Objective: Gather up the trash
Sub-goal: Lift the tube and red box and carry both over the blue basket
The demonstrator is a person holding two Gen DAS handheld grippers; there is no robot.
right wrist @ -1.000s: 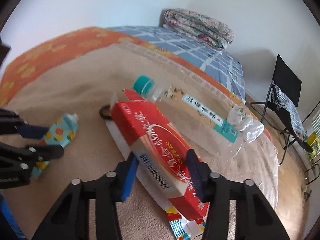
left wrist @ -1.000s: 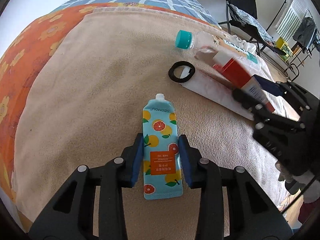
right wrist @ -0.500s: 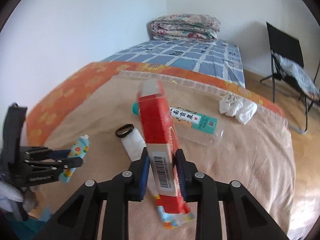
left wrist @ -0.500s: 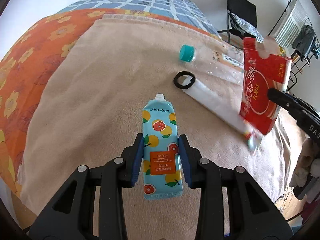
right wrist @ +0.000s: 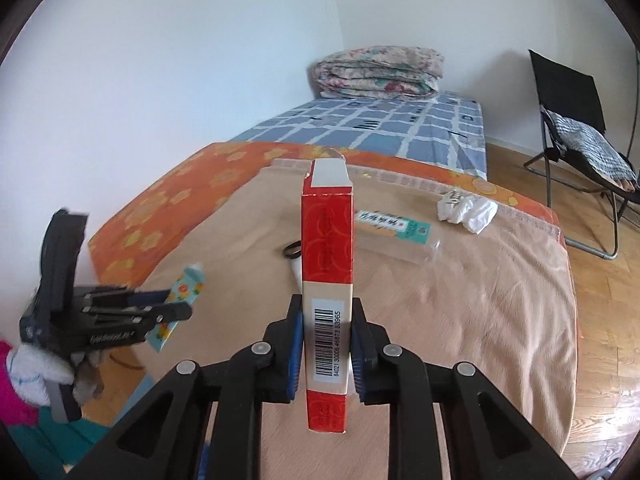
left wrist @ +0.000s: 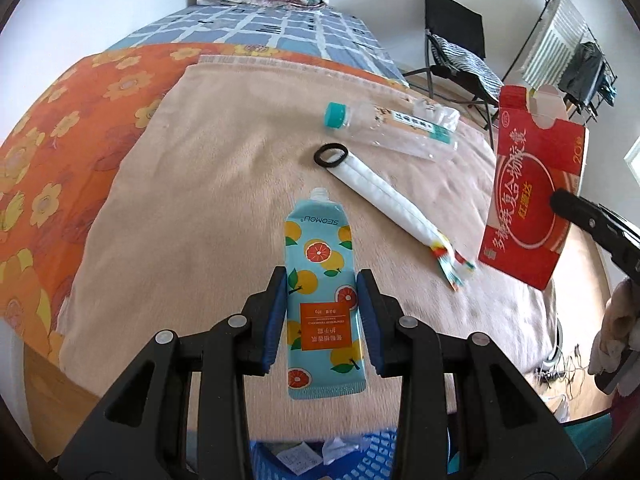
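My left gripper (left wrist: 322,305) is shut on a light-blue tube with orange fruit print (left wrist: 320,280), held above the beige blanket; it also shows in the right wrist view (right wrist: 182,292). My right gripper (right wrist: 326,334) is shut on a red carton with a barcode (right wrist: 327,280), lifted upright off the bed; the carton shows at the right of the left wrist view (left wrist: 528,200). On the blanket lie a clear bottle with a teal cap (left wrist: 384,130), a white wrapper (left wrist: 384,204), a black ring (left wrist: 330,155) and crumpled white paper (right wrist: 468,210).
A blue basket (left wrist: 360,456) sits just below the left gripper at the bed's near edge. The bed has an orange flowered sheet (left wrist: 60,128) and a folded quilt (right wrist: 376,72) at its head. A black folding chair (right wrist: 580,120) stands on the wood floor to the right.
Both grippers have lifted and drawn back from the bed. The red carton left the blanket and turned upright in the right gripper. The white wrapper beneath it is now uncovered.
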